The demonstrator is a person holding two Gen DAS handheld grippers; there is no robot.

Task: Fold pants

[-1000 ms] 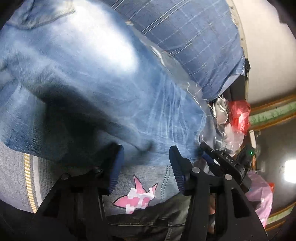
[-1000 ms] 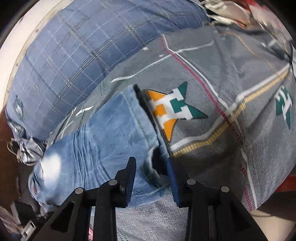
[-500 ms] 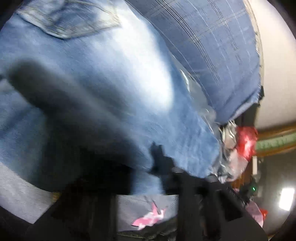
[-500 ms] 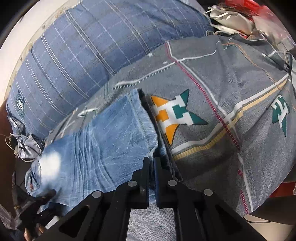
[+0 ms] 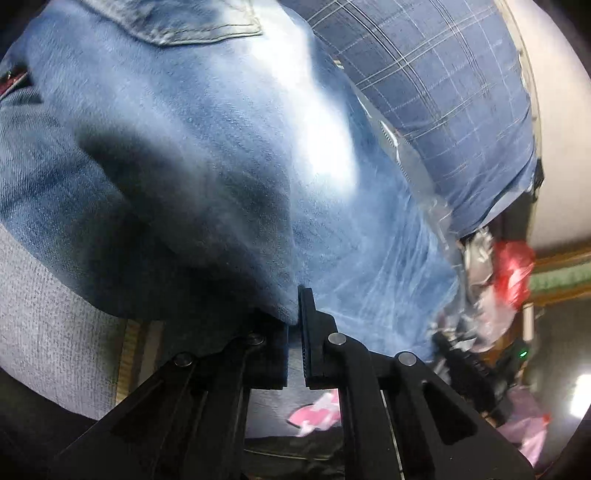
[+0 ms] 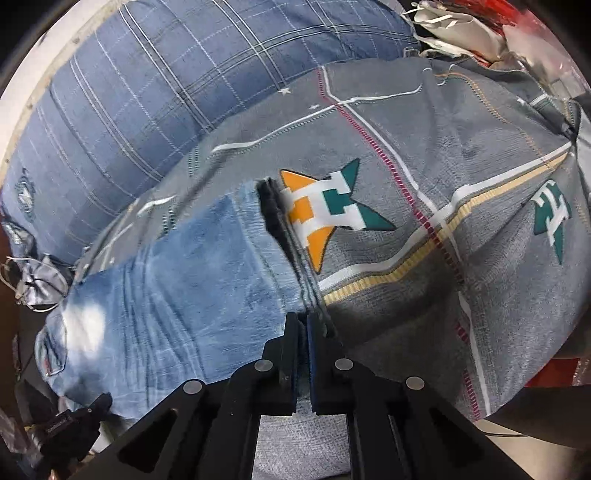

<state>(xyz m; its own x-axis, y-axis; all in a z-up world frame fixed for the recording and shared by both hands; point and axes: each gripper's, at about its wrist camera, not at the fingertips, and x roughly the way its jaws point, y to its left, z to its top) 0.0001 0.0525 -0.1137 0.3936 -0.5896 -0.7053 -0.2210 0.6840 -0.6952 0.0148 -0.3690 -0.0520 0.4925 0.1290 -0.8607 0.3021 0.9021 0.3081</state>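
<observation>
Blue denim pants (image 6: pixel 177 295) spread over a grey patterned bedspread (image 6: pixel 461 155). Left claw (image 5: pixel 294 317) just pressed together on a raised fold near the seat end, denim pinched between the pads. Right claw (image 6: pixel 303 332) clamped tight on the leg's hem edge. No containers seen. Only in the left view: one back pocket (image 5: pixel 199 22), one pink star print (image 5: pixel 314 410), one red bag (image 5: pixel 513 269). Only in the right view: one orange-and-teal star (image 6: pixel 325 210), one teal emblem (image 6: pixel 550 218). One blue plaid pillow (image 6: pixel 155 92) in both views.
</observation>
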